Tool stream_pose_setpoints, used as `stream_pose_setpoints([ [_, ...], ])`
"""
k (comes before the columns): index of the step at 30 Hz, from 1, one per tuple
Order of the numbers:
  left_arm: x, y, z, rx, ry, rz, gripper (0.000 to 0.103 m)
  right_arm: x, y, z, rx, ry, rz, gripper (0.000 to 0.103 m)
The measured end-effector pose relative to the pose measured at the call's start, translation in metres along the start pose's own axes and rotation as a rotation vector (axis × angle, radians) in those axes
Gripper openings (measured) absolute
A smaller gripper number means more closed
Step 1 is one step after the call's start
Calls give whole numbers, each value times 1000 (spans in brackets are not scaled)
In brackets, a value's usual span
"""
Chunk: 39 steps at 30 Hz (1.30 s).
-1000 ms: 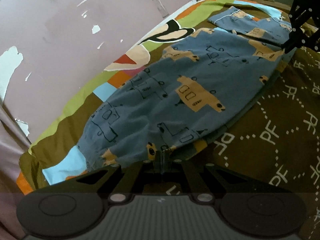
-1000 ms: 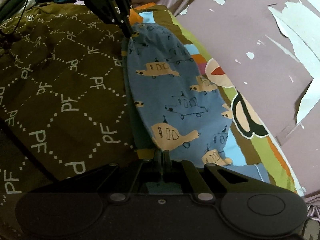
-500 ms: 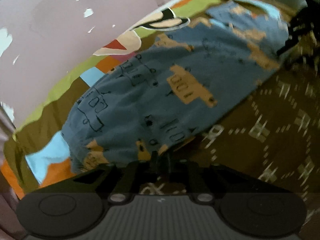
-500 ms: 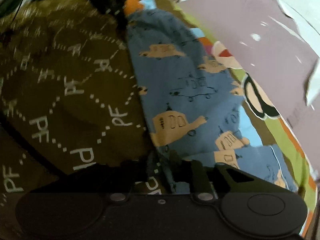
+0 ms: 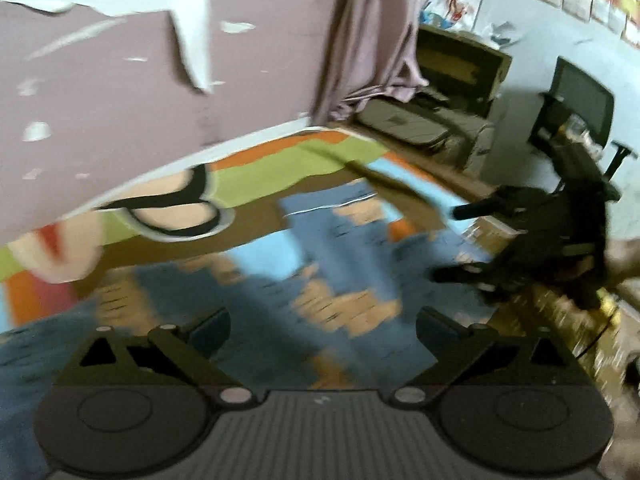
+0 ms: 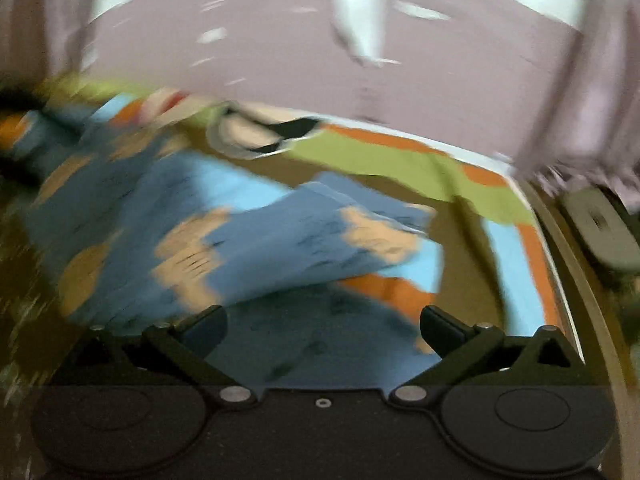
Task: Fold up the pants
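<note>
The left gripper (image 5: 323, 326) has its jaws wide apart, the blue pants (image 5: 344, 248) lying ahead of them on the bed (image 5: 280, 168); the right gripper (image 6: 323, 324) jaws also gape, holding nothing; the pants (image 6: 256, 240) look blurred, blue with tan cars.

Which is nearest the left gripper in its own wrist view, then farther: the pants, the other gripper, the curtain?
1. pants: directly under the open left gripper.
2. right gripper: farther off, to the right.
3. curtain: farthest, hanging by the wall.
</note>
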<state>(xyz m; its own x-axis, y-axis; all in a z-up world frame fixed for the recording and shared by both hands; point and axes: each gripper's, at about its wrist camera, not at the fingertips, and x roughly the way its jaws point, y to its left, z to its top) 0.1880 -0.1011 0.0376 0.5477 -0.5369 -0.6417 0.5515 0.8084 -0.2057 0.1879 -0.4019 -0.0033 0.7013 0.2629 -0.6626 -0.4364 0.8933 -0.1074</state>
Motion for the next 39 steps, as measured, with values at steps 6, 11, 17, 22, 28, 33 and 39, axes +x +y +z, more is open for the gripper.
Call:
stream_pose_setpoints([
  [6, 53, -15, -4, -132, 26, -14, 89, 19, -26, 44, 156, -51, 122, 99],
  [11, 69, -7, -25, -286, 33, 6, 79, 57, -6, 84, 229, 32, 238, 71],
  [17, 72, 4, -34, -372, 55, 32, 57, 103, 30, 115, 151, 149, 121, 61],
  [22, 76, 7, -32, -394, 90, 69, 46, 138, 36, 109, 194, 285, 35, 39],
  [28, 81, 2, -26, -377, 126, 114, 8, 129, 20, 96, 301, 218, -2, 2],
  [33, 74, -6, -21, -314, 102, 102, 0, 66, -8, 81, 413, 21, 51, 1],
  [39, 58, -43, -11, -63, 43, 20, 0, -38, -55, 40, 581, -157, 39, 1],
])
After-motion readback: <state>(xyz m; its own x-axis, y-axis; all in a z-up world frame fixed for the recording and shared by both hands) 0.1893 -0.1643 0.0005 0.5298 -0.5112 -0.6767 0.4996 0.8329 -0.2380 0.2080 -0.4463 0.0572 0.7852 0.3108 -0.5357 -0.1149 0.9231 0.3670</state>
